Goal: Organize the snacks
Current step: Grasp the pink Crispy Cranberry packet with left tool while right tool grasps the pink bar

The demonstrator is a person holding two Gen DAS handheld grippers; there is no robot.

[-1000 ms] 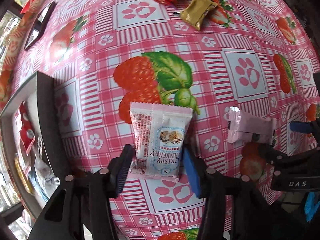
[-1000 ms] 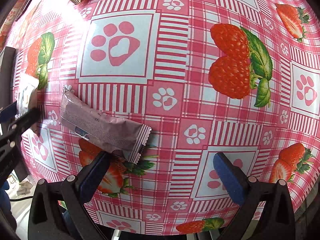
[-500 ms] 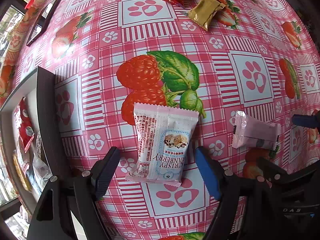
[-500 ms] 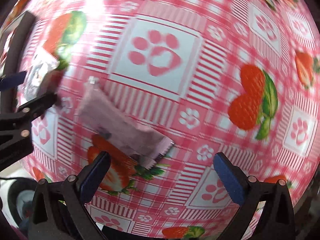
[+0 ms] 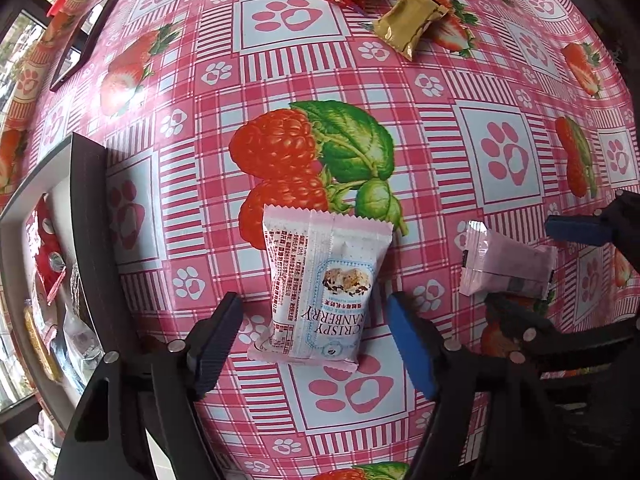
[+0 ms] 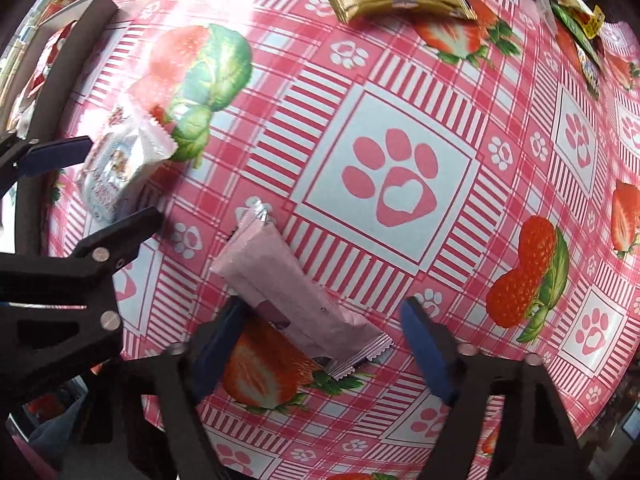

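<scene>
Both wrist cameras look straight down, close over the tablecloth (image 5: 400, 80), sharing both pink packets.

Counter cover (image 5: 400, 92) glossy wipe-clean vinyl. Cranberry snack pack (image 5: 320, 292) smooth shiny plastic film, crimped ends. Pink bar wrapper (image 6: 296, 292) matt-ish. Far gold wrapper (image 5: 408, 20) metallic foil.

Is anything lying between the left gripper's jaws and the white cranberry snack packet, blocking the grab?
Nothing visible does. The left gripper already straddles the cranberry packet, a jaw at either side with bare tablecloth in the gaps. Its jaws have just been closing, not yet pressing.
</scene>
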